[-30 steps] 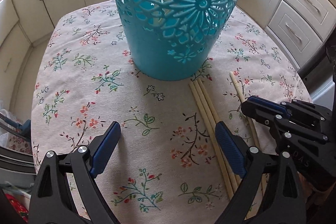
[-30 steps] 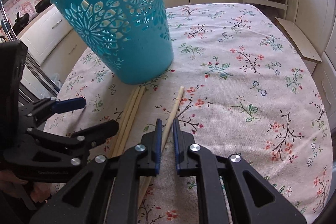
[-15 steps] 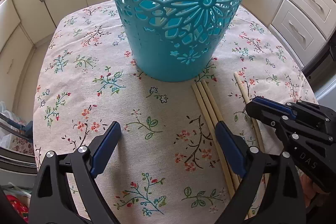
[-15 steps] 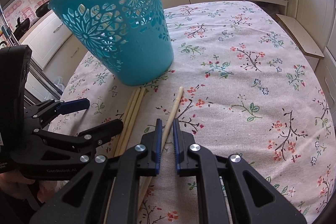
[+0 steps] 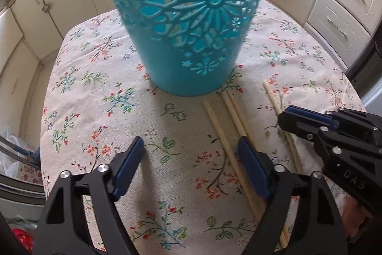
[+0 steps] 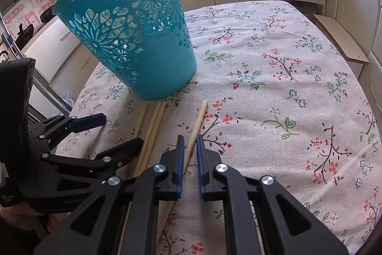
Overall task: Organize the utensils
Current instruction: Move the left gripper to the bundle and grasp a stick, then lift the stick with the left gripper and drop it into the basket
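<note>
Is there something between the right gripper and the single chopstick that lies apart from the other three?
Nothing visible. The right gripper already straddles the lone pale wooden chopstick, its narrow jaws on either side. The three other pale chopsticks lie to its left, and the teal perforated plastic basket stands beyond them.

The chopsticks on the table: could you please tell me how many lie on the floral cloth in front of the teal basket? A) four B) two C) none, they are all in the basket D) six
A: three chopsticks lie near one another by the base of the teal basket, and a single chopstick lies apart, running between the fingers of the right tool.
</note>
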Motion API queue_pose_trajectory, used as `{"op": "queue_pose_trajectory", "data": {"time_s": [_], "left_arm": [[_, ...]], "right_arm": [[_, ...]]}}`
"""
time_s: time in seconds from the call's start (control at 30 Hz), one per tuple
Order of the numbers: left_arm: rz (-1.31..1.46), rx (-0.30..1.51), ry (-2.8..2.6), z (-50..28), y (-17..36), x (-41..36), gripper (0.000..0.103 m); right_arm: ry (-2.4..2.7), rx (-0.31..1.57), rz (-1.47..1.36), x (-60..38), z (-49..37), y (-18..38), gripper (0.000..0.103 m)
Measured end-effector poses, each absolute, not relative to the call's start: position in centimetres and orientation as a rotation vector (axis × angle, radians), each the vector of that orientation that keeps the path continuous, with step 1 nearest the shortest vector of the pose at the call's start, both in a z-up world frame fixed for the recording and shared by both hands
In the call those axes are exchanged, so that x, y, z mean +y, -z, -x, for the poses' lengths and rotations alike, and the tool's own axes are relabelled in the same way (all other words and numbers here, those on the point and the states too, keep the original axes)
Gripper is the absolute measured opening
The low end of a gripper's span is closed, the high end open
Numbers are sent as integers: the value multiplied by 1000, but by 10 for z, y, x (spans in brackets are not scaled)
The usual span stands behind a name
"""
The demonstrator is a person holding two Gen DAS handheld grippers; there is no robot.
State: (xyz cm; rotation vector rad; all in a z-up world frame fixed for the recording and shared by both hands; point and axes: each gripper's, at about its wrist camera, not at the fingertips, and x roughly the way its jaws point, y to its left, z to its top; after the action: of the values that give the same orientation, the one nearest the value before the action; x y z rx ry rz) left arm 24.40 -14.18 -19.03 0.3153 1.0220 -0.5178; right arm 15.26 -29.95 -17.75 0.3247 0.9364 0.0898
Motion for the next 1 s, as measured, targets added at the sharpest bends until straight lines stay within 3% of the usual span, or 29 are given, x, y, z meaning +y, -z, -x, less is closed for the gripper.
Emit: {"op": "queue_pose_trajectory", "data": {"time_s": [0.07,0.13,0.23,1.0], "left_arm": [[-317,1005,556,-241,189,-146,55],[-321,996,592,-239,187,-152,28],[-301,1019,634,-240,185,-153,10],[-269,1019,668,-245,167,-133,5]], "right_arm": [[-89,935,-322,-300,-153,177,11],[-89,936,-317,-299,-153,177,11],[-87,937,-302,-297,-153,177,11],[-46,904,-148,-278,-157,175,12]]}}
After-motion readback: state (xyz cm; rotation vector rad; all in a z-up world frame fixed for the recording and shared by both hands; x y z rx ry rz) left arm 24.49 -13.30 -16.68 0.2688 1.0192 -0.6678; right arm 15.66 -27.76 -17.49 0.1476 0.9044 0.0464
